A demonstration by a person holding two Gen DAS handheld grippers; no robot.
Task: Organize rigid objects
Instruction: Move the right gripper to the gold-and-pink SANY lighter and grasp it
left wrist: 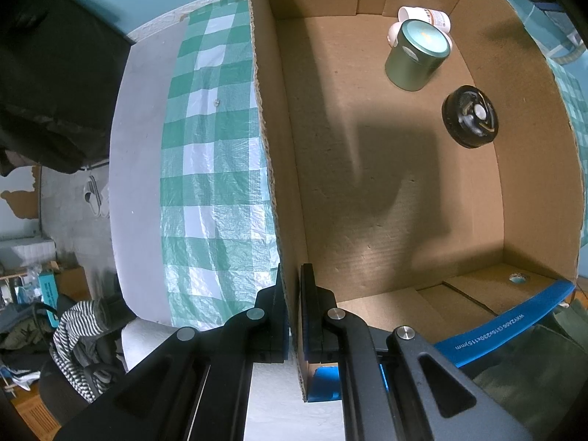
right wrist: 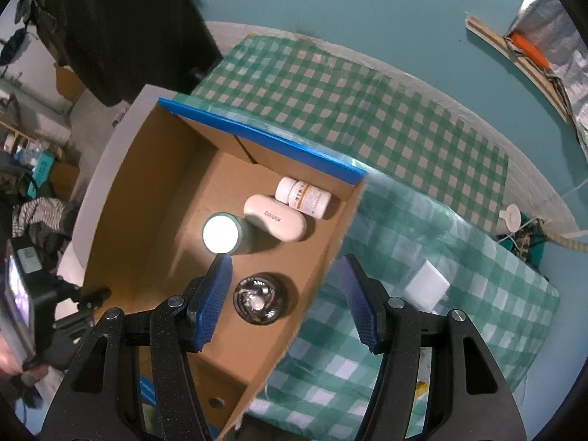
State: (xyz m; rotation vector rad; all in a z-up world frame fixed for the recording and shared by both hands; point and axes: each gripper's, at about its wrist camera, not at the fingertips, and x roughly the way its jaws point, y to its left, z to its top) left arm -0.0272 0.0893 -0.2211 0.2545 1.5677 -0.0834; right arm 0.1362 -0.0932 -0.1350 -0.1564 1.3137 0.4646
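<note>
Left gripper (left wrist: 292,316): jaws closed on the side wall of the box (left wrist: 270,169), one pad outside the wall and one inside, near the corner closest to the camera. Ahead of these jaws and to their right, on the box floor, lie the tin (left wrist: 417,55), the bottle (left wrist: 426,16) beyond it and the black disc (left wrist: 470,115); all are well apart from the clamped wall.

Right gripper (right wrist: 286,303): jaws wide open and empty, held above the box (right wrist: 147,183). The disc (right wrist: 260,303) appears directly between the pads but lies below them on the floor, untouched. Just ahead of the left pad stands the tin (right wrist: 222,233); ahead again are the white case (right wrist: 275,222) and the bottle (right wrist: 303,198), the case touching or nearly touching both. To the right of the jaws, outside the box on the checked cloth (right wrist: 441,257), lies a white block (right wrist: 428,286).

Step in hand, as judged: steady the box while the right gripper goes for the next item, probably the block. Keep the wall clamped without tilting the box, lift the open jaws clear of the rim before swinging right, and close squarely across the block's flat sides.
</note>
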